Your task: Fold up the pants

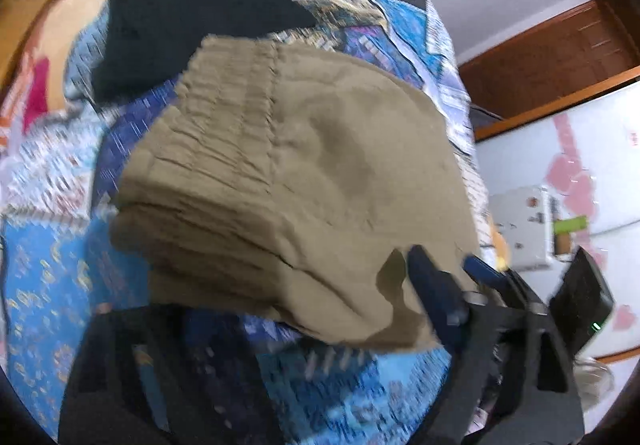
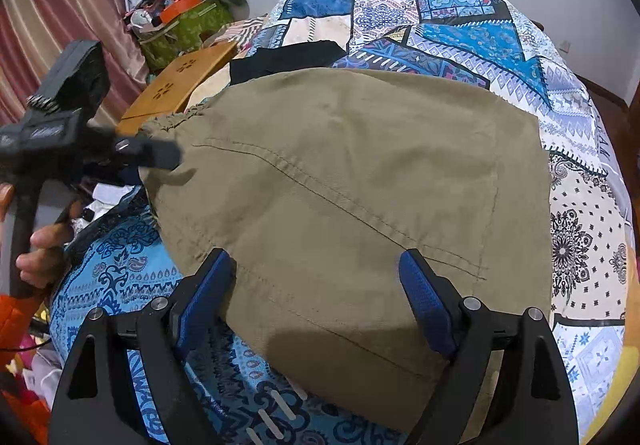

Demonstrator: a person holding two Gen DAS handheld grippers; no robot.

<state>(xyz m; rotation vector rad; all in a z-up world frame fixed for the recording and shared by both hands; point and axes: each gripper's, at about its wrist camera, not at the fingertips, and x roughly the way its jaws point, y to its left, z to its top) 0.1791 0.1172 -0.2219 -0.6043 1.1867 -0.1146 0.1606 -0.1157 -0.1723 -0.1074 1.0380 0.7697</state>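
Khaki pants [image 2: 360,165] lie folded on a patterned blue bedspread [image 2: 460,29], with the gathered waistband [image 1: 232,85] at the far side. My right gripper [image 2: 314,257] hovers open over the pants' near edge, its blue pads [image 2: 424,293] standing wide apart above the fabric. My left gripper [image 2: 160,161], held by a hand [image 2: 44,253], sits at the pants' left edge by the waistband. The left wrist view is blurred. It shows the left gripper [image 1: 312,285] with its jaws apart around the folded edge, and the right gripper's blue finger [image 1: 484,269] just beyond.
A black garment [image 2: 280,57] lies on the bed behind the pants. Left of the bed are a wooden board [image 2: 176,85], a green bag piled with clutter [image 2: 188,25] and a striped curtain [image 2: 60,5]. A white appliance [image 1: 580,165] stands past the bed's other side.
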